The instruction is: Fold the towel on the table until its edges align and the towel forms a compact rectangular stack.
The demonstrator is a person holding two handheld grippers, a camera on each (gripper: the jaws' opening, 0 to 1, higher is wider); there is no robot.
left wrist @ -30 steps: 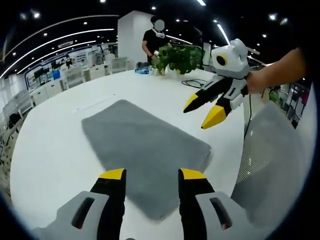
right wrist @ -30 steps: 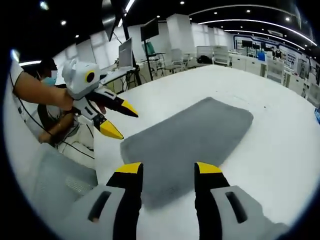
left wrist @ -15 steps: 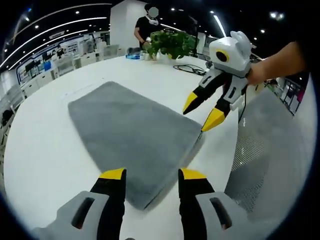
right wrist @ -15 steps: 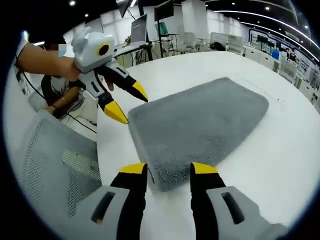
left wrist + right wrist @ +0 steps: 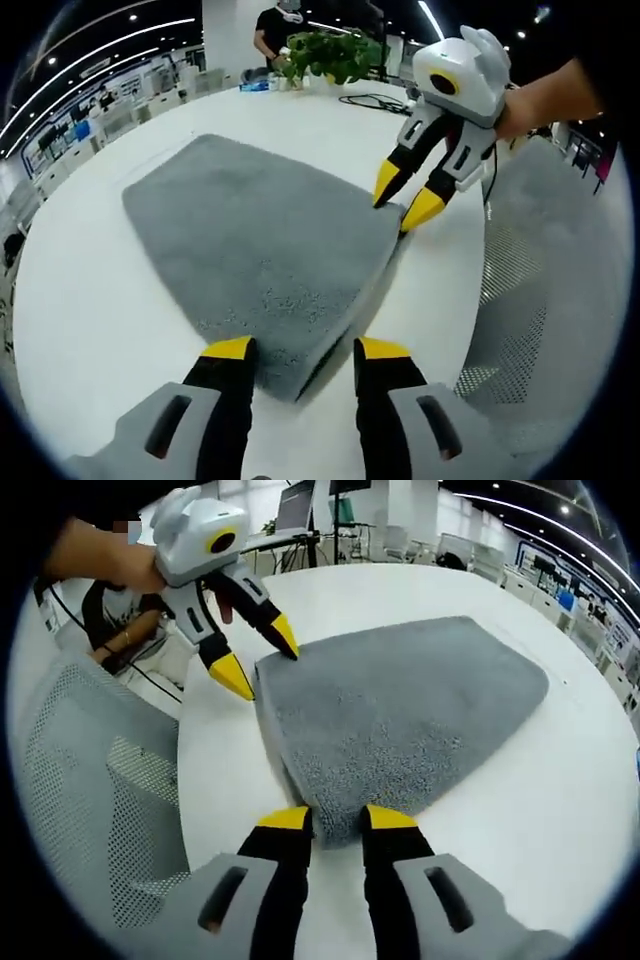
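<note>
The gray towel (image 5: 255, 255) lay flat on the white tabletop (image 5: 90, 320). The left claw (image 5: 297, 350) and right claw (image 5: 336, 818) were open, each straddling a near corner; both should pinch only the top edge.

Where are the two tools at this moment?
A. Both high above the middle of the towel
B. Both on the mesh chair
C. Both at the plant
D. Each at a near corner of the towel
D: the left tool and the right tool each straddle a near corner of the grey towel.

grey towel (image 5: 250, 240), white table (image 5: 90, 330)
</note>
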